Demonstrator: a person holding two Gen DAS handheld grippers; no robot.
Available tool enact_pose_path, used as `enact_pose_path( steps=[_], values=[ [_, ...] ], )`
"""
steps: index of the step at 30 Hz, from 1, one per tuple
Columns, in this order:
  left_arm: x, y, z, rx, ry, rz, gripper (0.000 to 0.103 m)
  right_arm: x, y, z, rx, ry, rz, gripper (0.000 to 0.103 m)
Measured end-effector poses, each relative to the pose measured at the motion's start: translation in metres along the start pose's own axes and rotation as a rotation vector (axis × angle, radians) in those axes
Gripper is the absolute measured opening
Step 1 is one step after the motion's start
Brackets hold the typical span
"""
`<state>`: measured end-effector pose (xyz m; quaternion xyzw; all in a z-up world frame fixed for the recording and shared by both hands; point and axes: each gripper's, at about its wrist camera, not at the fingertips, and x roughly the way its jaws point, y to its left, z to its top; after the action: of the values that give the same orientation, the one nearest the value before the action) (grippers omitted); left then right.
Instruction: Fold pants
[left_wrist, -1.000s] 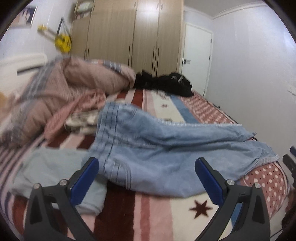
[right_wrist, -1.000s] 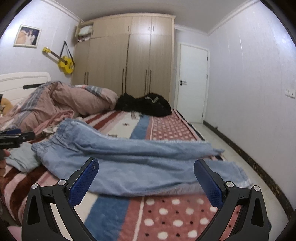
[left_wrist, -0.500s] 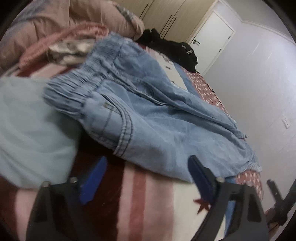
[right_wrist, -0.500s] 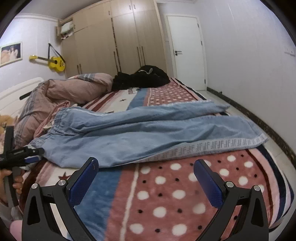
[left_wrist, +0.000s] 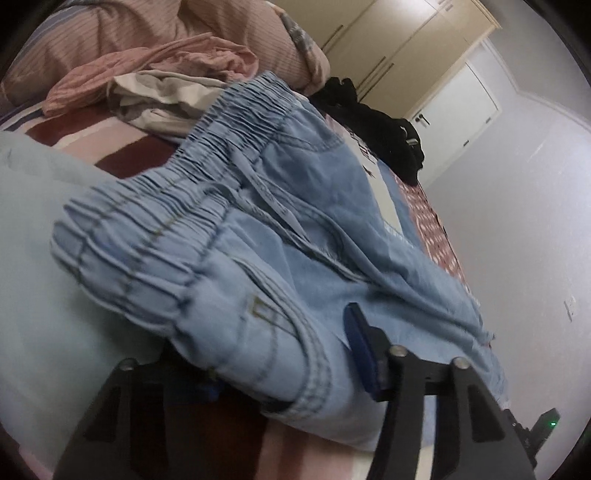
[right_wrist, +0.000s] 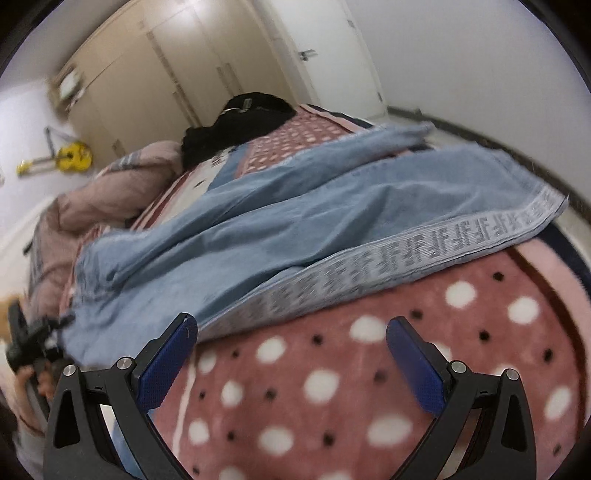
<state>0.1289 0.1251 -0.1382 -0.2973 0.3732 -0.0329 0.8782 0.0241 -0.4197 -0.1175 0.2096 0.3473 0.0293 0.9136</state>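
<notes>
Left wrist view: the left tongs sit at the near corner of the pants, at the waistband end. One blue pad rests on top of the denim beside the pocket seam, while the other finger is hidden under the fabric, so the corner of the waist lies between the fingers; whether the tongs have closed on it cannot be told. The elastic waistband runs from near left to far centre, with the drawstring trailing across the front. A pale blue garment lies just left of the waistband, touching it. Far left are a pink quilt and crumpled clothes; a black bag lies farther up the bed, with the wardrobe and a white door behind.

Right wrist view: the right tongs are wide open and hold nothing, hovering over the dotted pink blanket near the leg end of the pants. Both legs stretch from left to right across the bed, the nearer one showing a patterned side band along its near edge. The left finger is just beside that band. At the far left edge the other tongs meet the waist. A yellow guitar hangs on the far wall.
</notes>
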Motion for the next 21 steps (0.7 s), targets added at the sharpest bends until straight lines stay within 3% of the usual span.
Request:
enact_pose_path(
  steps=[8,11,17,18,21],
  values=[
    [-0.013,0.002,0.005,0.073,-0.049,0.024,0.016,0.016,-0.033,0.031,0.183,-0.059,-0.104,0.098],
    [-0.025,0.004,0.006,0.08,-0.076,0.001,0.013,0.021,-0.038,0.04,0.214,-0.072,-0.148,0.098],
    [-0.048,0.002,0.008,0.119,-0.126,0.006,0.012,0.021,-0.051,0.05,0.289,-0.115,-0.241,0.074],
    [-0.051,0.002,0.007,0.121,-0.125,0.006,0.012,0.022,-0.053,0.052,0.29,-0.119,-0.264,0.063],
    [-0.058,0.004,0.007,0.14,-0.127,0.019,0.012,0.021,-0.057,0.056,0.3,-0.112,-0.367,0.016]
  ],
)
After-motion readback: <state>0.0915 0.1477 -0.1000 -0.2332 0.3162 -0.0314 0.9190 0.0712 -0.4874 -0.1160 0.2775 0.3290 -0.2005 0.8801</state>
